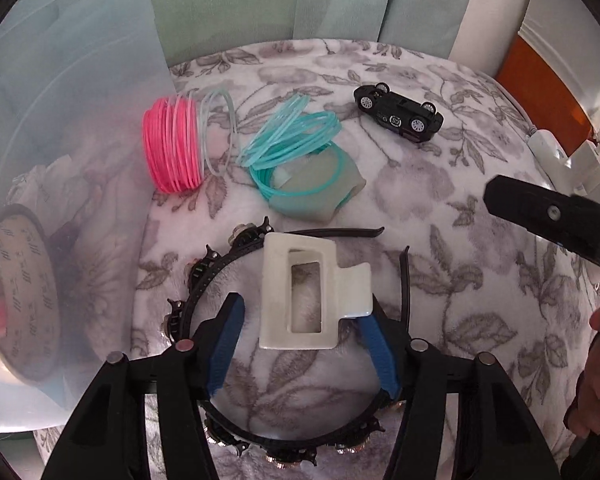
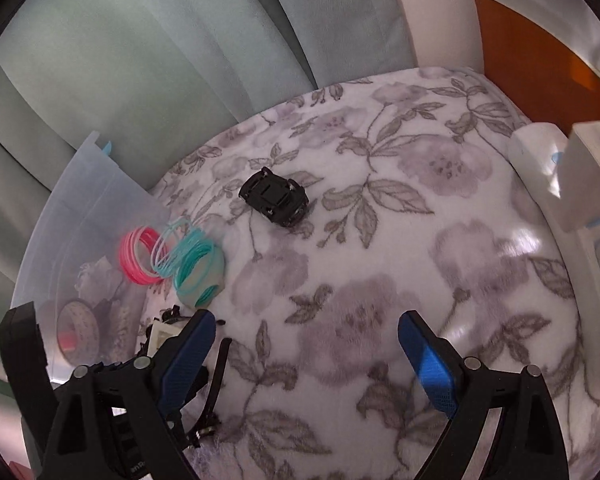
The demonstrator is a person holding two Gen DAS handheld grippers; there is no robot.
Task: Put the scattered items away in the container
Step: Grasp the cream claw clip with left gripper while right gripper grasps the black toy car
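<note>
Left gripper [image 1: 300, 320]: jaws astride white clip [image 1: 304, 292], right pad touching, left apart, not clamped. Clip rests on black headband [image 1: 204, 276], bed. Advice: close squarely, lift clip alone. Bin [image 1: 60, 120] at 9 o'clock; coils [image 1: 172, 144] at 11; car [image 1: 398, 112] at 1. Right gripper [image 2: 306, 344]: jaws wide, empty.

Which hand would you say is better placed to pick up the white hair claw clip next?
Left. The left gripper already straddles the white hair claw clip, a finger on each side. The right gripper is open over bare floral blanket, beside the clip.
</note>
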